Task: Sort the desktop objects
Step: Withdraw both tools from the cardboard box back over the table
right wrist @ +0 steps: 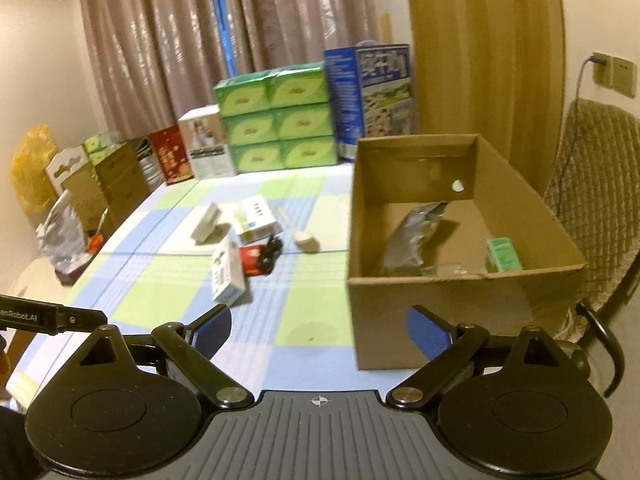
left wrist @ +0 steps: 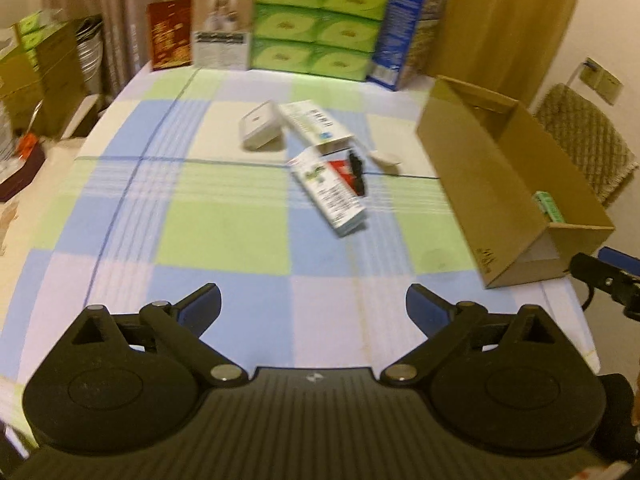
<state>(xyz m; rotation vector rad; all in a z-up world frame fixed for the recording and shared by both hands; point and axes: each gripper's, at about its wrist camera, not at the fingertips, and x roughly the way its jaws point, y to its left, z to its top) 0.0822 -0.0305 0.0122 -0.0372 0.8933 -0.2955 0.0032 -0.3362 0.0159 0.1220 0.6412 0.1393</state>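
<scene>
A loose pile sits mid-table on the checked cloth: a white and green carton [left wrist: 330, 192] [right wrist: 228, 274], a second white carton [left wrist: 316, 122] [right wrist: 254, 222], a flat white box [left wrist: 260, 126] [right wrist: 206, 224], a red packet with a black clip on it [left wrist: 352, 170] [right wrist: 260, 258], and a small cream piece [left wrist: 386, 160] [right wrist: 306, 242]. An open cardboard box [left wrist: 480, 184] [right wrist: 420, 312] stands to the right, holding a silver pouch [right wrist: 416, 240] and a green carton [right wrist: 503, 255]. My left gripper [left wrist: 314, 308] and right gripper [right wrist: 320, 334] both hang open and empty near the front edge.
Stacked green tissue packs [left wrist: 320, 24] [right wrist: 276, 120], a blue box [left wrist: 404, 28] [right wrist: 372, 92] and other cartons line the table's far edge. More boxes are piled at the left [right wrist: 112, 184]. A woven chair [left wrist: 588, 140] [right wrist: 596, 200] stands right of the cardboard box.
</scene>
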